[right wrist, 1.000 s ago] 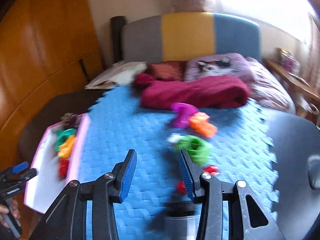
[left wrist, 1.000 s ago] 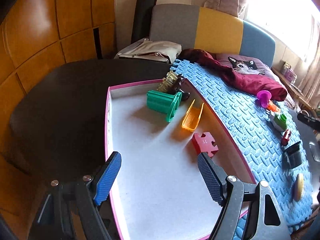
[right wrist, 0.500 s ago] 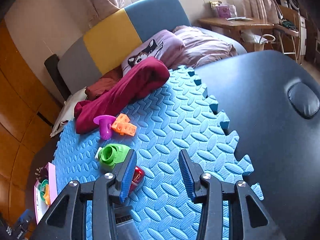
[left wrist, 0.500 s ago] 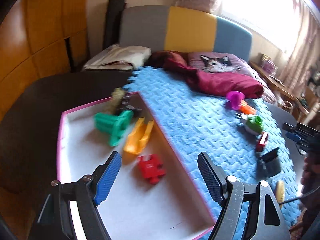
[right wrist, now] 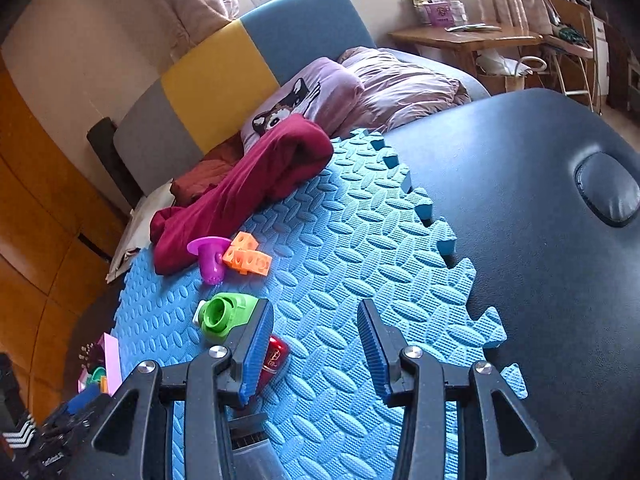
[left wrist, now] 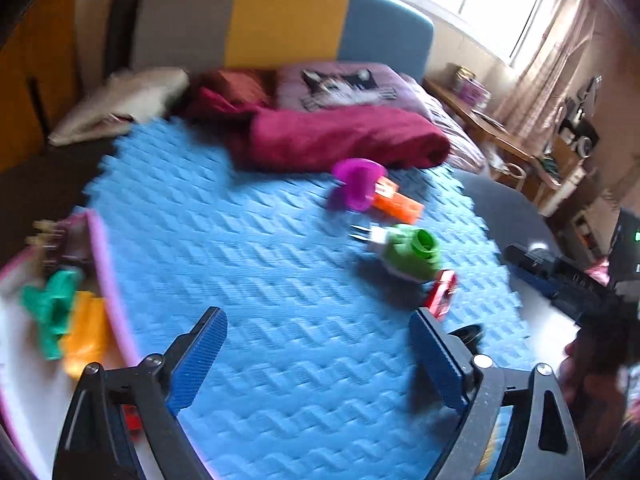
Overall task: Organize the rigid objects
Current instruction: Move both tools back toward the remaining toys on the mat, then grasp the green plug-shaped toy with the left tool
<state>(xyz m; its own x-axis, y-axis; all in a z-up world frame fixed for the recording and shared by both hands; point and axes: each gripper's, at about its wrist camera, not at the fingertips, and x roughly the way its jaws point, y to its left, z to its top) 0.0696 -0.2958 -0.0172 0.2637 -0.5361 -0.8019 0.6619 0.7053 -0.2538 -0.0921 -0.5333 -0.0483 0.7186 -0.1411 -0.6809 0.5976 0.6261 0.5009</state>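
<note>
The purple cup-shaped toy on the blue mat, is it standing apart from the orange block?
No, the purple toy lies right against the orange block on the blue mat.

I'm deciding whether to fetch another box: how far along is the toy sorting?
A few toys, a green piece and a yellow one among them, already lie in the pink-rimmed box. Nothing is in hand: the left gripper is opening empty, the right gripper holds nothing. The purple cup, orange blocks, green toy and red piece remain on the blue mat.
</note>
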